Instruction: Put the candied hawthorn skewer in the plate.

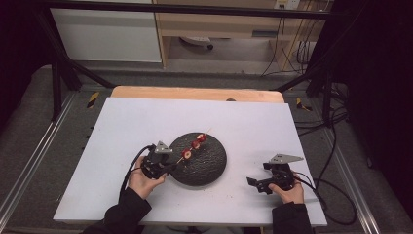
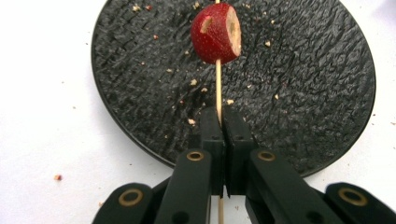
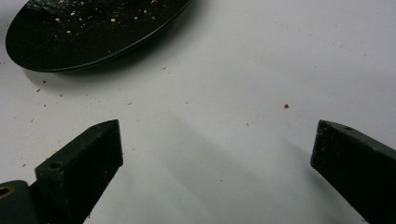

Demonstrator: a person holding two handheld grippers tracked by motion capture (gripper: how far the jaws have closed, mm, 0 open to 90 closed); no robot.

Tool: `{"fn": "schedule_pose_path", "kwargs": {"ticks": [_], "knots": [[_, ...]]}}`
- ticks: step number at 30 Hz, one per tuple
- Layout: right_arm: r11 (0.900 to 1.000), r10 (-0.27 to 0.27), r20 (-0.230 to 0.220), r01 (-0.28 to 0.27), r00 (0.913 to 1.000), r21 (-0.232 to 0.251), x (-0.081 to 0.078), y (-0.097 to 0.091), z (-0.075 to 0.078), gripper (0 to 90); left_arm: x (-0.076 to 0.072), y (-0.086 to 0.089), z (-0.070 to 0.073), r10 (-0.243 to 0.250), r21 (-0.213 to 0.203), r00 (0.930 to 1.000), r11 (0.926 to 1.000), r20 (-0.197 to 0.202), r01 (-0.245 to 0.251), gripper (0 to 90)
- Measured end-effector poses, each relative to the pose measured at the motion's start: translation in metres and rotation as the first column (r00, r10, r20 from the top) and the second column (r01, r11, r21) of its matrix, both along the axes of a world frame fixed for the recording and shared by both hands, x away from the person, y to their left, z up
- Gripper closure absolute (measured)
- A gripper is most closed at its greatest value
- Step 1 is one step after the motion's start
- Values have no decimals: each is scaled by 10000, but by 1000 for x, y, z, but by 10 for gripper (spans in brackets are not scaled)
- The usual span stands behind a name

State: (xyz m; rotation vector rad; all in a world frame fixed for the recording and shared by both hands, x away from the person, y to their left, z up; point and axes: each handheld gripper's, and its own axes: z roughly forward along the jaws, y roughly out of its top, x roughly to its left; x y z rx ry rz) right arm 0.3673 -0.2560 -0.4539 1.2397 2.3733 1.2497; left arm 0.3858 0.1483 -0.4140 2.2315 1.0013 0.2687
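Since the left hand-held gripper (image 2: pixel 219 123) is clamped on the skewer (image 2: pixel 218 86) over the plate (image 2: pixel 116 70), keep it level; right hand-held gripper (image 3: pixel 217 154) idles wide open on the tabletop (image 3: pixel 280 60)

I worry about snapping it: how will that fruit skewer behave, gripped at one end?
The skewer looks thin, so it probably flexes and could snap. Three fruit pieces weigh its far end, likely making it droop. The left gripper pinches it tightly, so slipping seems unlikely.
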Motion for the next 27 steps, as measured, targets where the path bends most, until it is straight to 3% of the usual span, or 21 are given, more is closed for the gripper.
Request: {"fn": "schedule_pose_path", "kwargs": {"ticks": [14, 23, 27], "knots": [[10000, 34, -48, -34, 10000, -45, 0, 0, 0, 27, 3, -14, -4, -90, 915, 9984, 9957, -557, 141, 884], [10000, 31, -78, -32, 10000, -82, 0, 0, -1, 28, 3, -19, -5, -106, 1060, 9990, 9942, -439, 152, 878], [10000, 6, -81, -7, 10000, -83, 0, 0, -1, 28, 1, -16, -4, -337, 1009, 9993, 9943, -130, 348, 809]]}}
